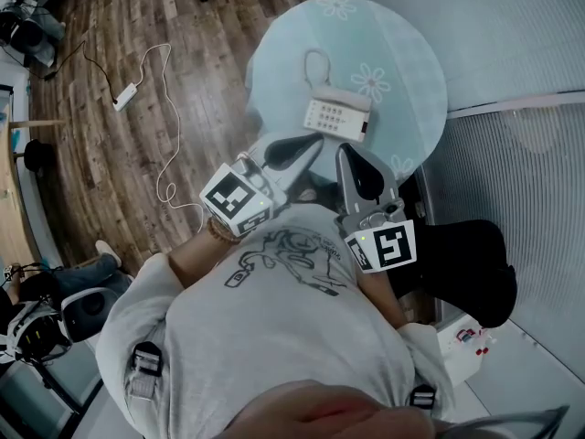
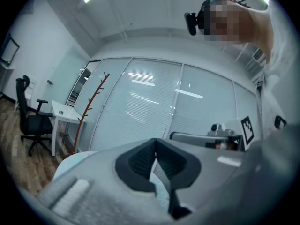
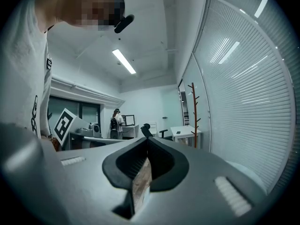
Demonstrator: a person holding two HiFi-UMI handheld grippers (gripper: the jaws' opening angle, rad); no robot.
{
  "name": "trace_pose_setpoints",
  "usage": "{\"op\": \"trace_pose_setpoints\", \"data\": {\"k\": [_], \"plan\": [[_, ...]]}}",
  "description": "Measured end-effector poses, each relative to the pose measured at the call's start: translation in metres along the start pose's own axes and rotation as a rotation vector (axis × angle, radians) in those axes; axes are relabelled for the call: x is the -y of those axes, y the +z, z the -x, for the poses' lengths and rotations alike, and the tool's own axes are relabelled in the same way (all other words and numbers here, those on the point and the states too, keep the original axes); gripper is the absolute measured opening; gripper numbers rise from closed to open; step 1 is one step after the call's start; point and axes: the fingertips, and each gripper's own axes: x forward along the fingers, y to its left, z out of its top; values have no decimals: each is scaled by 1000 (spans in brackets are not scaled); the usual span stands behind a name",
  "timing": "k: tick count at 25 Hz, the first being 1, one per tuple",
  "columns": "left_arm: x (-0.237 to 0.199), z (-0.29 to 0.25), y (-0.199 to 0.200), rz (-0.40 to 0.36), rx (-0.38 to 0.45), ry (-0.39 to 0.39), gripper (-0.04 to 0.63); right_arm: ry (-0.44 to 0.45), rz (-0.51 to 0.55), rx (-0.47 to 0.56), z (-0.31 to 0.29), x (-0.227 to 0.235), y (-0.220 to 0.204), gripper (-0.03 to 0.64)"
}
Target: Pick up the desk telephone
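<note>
Far to your left, a white power strip lies on the wooden floor with its cable trailing away. Your left gripper is out in front of your chest and aimed at the round desk. Its jaws are pressed together with nothing between them. The desk telephone sits on the near part of the desk, just ahead of both grippers and between the lines they point along. It is white, its handset lies along the far edge, and a cord loops behind it. Neither gripper touches it. Your right gripper is beside the left one, a little nearer to you. Its jaws are closed tight too and hold nothing. A ribbed glass wall runs along your right.
</note>
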Motion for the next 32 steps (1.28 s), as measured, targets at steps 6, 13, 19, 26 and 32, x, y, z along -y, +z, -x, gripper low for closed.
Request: {"op": "trace_pose_setpoints", "data": {"k": [6, 13, 19, 26, 32], "plan": [[2, -11, -5, 12, -21, 28, 14, 10, 0, -24, 5, 13, -2, 6], [-16, -26, -29, 30, -79, 60, 43, 11, -35, -72, 2, 36, -26, 27], [-46, -48, -67, 84, -170, 72, 100, 2, -62, -142, -12, 63, -61, 88], [-94, -73, -122, 181, -265, 95, 183, -35, -97, -226, -37, 106, -113, 180], [-139, -88, -190, 253, -358, 146, 227, -74, -165, -311, -49, 148, -180, 246]]}}
